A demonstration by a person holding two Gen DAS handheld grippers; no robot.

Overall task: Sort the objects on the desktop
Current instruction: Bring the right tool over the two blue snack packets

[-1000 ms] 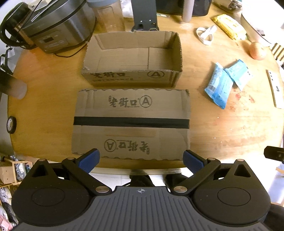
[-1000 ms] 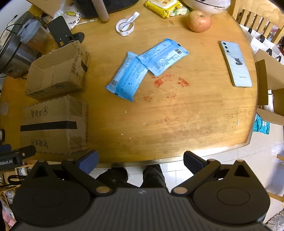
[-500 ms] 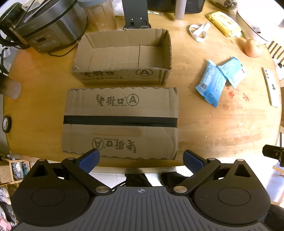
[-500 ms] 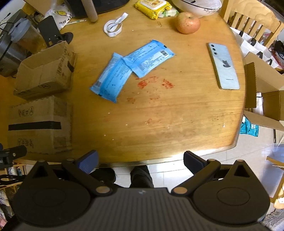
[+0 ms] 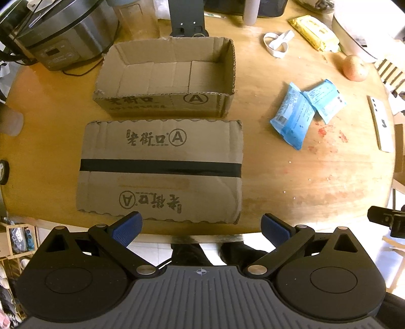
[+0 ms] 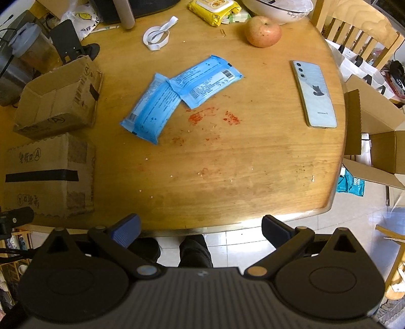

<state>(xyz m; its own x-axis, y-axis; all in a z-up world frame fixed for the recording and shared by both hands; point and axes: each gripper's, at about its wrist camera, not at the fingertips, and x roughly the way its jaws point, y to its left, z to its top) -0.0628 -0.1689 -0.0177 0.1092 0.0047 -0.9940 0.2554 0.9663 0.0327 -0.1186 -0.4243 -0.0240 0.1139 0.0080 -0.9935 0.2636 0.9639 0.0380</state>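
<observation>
Two blue packets lie overlapping on the round wooden table: one (image 6: 152,111) nearer, the other (image 6: 205,81) behind it; both show in the left wrist view (image 5: 293,114) (image 5: 325,100). An open empty cardboard box (image 5: 167,76) stands at the back left, with a closed taped box (image 5: 162,167) in front of it. My left gripper (image 5: 201,227) is open and empty at the table's near edge, in front of the taped box. My right gripper (image 6: 200,227) is open and empty at the near edge, well short of the packets.
A phone (image 6: 314,93) lies at the right. An apple (image 6: 263,34), a yellow wipes pack (image 6: 215,7), a white bowl (image 6: 278,8) and a white strap (image 6: 157,36) are at the back. A rice cooker (image 5: 60,33) stands back left. Open boxes (image 6: 374,126) stand off the right edge.
Both grippers have drawn back slightly toward the near edge and stayed open. Nothing on the table has moved.
</observation>
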